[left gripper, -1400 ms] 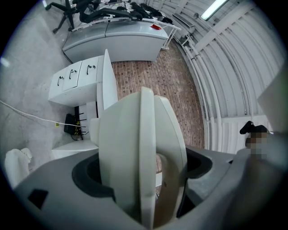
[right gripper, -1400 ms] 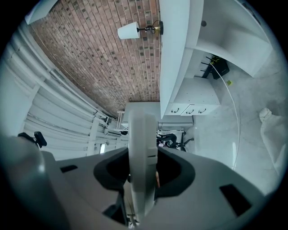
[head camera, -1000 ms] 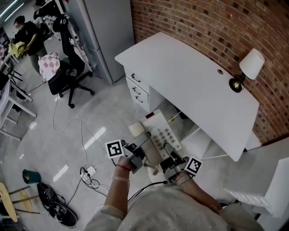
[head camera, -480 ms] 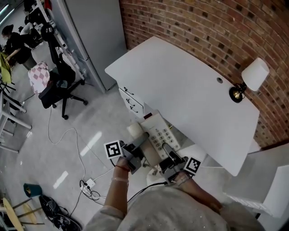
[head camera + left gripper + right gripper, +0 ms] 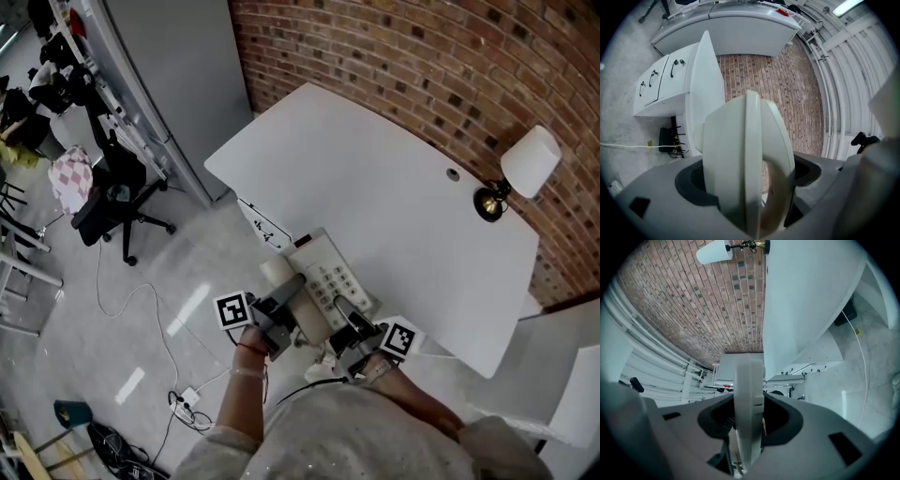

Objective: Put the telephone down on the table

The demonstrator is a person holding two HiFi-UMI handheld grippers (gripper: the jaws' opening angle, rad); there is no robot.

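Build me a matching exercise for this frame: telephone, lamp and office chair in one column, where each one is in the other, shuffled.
1. telephone
2. lamp
3. office chair

A. on the floor, left of the table
B. clamped in the left gripper and right gripper
C. at the table's far right end, by the brick wall

Pairs: 1-B, 2-C, 3-A
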